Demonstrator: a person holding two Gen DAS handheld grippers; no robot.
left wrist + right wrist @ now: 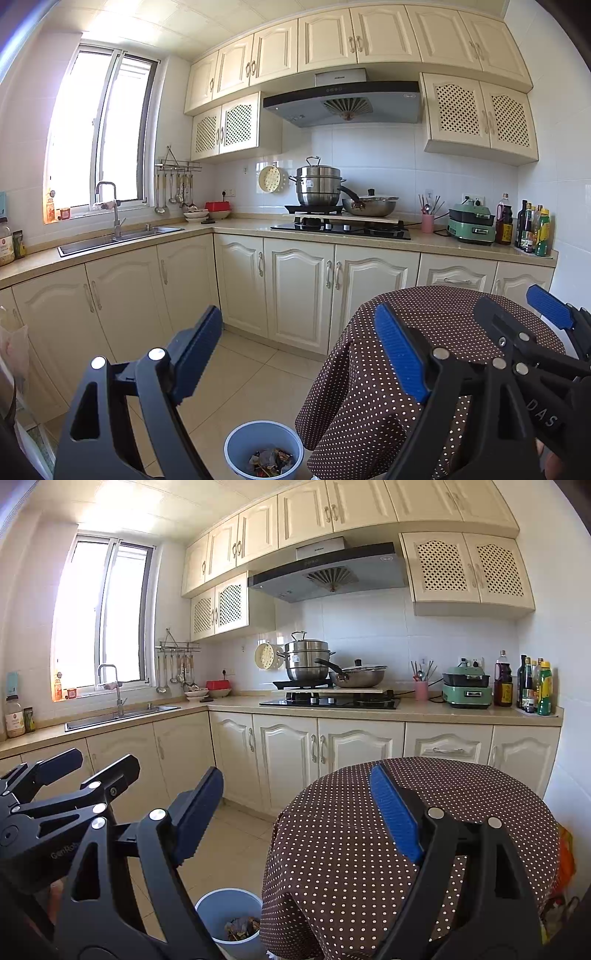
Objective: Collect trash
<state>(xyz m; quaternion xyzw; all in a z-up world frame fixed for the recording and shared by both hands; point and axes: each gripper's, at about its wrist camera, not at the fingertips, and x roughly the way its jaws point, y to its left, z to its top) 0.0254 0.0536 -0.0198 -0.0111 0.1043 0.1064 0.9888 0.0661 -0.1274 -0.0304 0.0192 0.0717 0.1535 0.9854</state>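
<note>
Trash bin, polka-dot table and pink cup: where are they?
Trash bin (236, 446): left wrist view, on its rim.
Polka-dot table (332, 819): right wrist view, on the cloth top.
Pink cup (427, 223): left wrist view, on its side.

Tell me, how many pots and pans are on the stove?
2: a tall steel steamer pot on the left, and a lidded wok to its right. Nothing seems hidden behind them.

Open tiled floor left of polka-dot covered table, passable toward bin near. Table blocks right side; base cabinets bound far edge.
</note>
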